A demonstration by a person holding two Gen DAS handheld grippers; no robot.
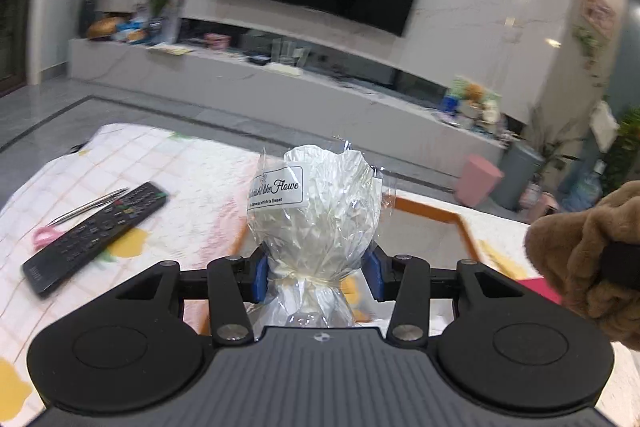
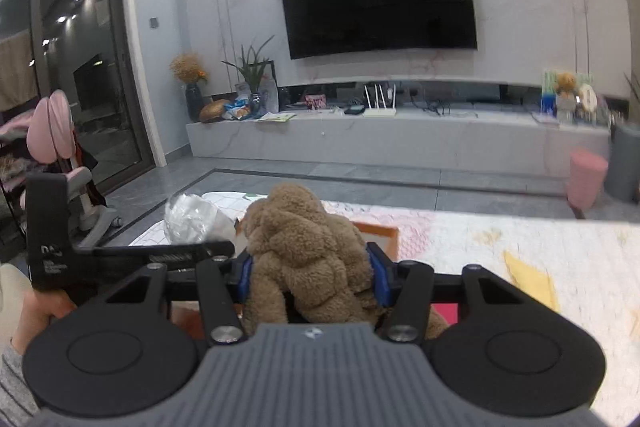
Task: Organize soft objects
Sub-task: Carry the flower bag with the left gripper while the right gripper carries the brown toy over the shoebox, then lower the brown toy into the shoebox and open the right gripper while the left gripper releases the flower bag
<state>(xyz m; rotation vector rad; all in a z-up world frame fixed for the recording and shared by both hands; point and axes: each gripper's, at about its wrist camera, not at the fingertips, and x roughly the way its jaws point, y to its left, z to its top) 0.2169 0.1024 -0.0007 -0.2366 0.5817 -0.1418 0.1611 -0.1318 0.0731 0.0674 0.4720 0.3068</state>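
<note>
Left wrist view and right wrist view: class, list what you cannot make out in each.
- Left wrist view: white cellophane-wrapped bundle held by the left tool; contents hidden by crinkled wrap, label partly creased.
- Right wrist view: brown fuzzy plush toy in the right tool; face not visible.
- Orange-rimmed tray: interior blocked.

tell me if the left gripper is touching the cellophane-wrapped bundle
Touching. In the left wrist view, the left gripper has both blue pads pressed against the cellophane-wrapped bundle just above its tied neck, with no gap on either side.

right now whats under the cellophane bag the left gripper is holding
Below the cellophane bag, held by the left gripper, an orange-rimmed tray sits on the patterned cloth. The bag hides the tray's contents.
</note>
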